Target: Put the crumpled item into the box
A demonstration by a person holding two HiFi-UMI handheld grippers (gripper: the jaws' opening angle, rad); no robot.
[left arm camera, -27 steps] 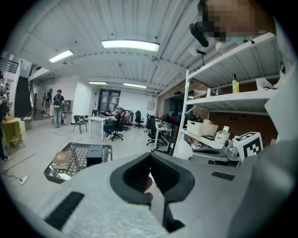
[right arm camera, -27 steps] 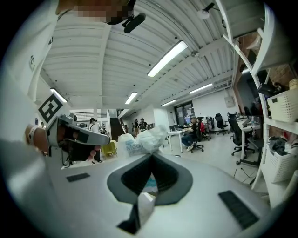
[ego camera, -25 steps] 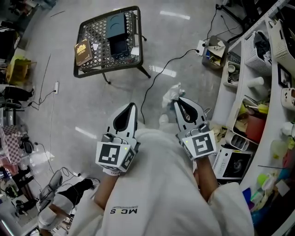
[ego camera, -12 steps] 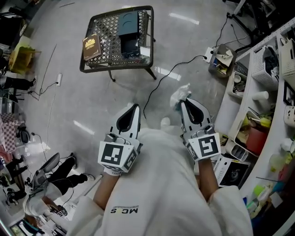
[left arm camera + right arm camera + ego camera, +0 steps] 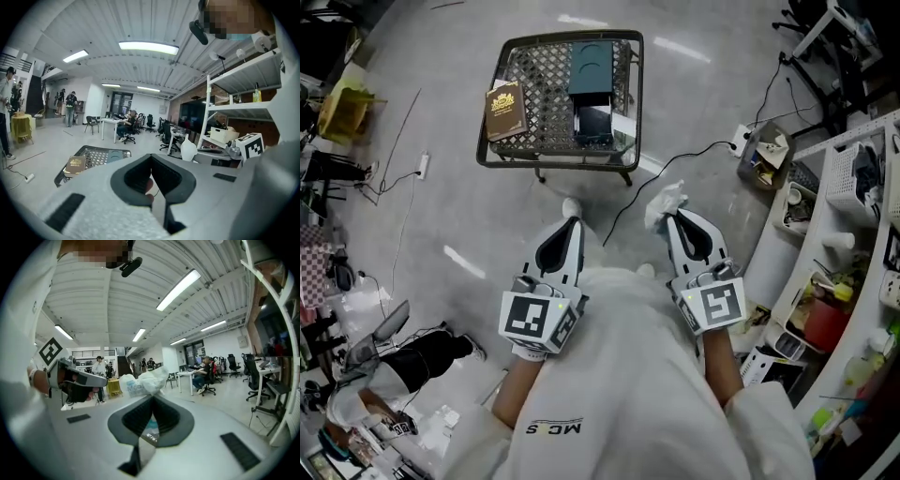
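Plainly the main risk is the grip: the right gripper [image 5: 668, 217] has its jaws clamped together on only a lower fold of the crumpled item [image 5: 664, 199], and most of the wad stands free beyond the tips, so a jolt or a quick swing could tug the thin material out and drop it on the floor [image 5: 441, 216], well short of the box [image 5: 591, 80]. That box sits on the mesh table [image 5: 497, 155] at 12 o'clock in the head view, with a brown book [image 5: 506, 110] at its 9 o'clock. A release from too high or off-centre could let so light a thing drift onto the mesh or the book. A black cable [image 5: 675, 159] crosses the floor between the person and the table at about 1 o'clock and looks like a trip hazard. The left gripper [image 5: 572, 221] has its jaws together on nothing, so it gives no support. The item itself, at 1 o'clock from the person's body, is a white, creased wad, probably thin plastic or paper, with some pale blue print in the right gripper view. It looks soft and springy, and likely to puff back open once let go.
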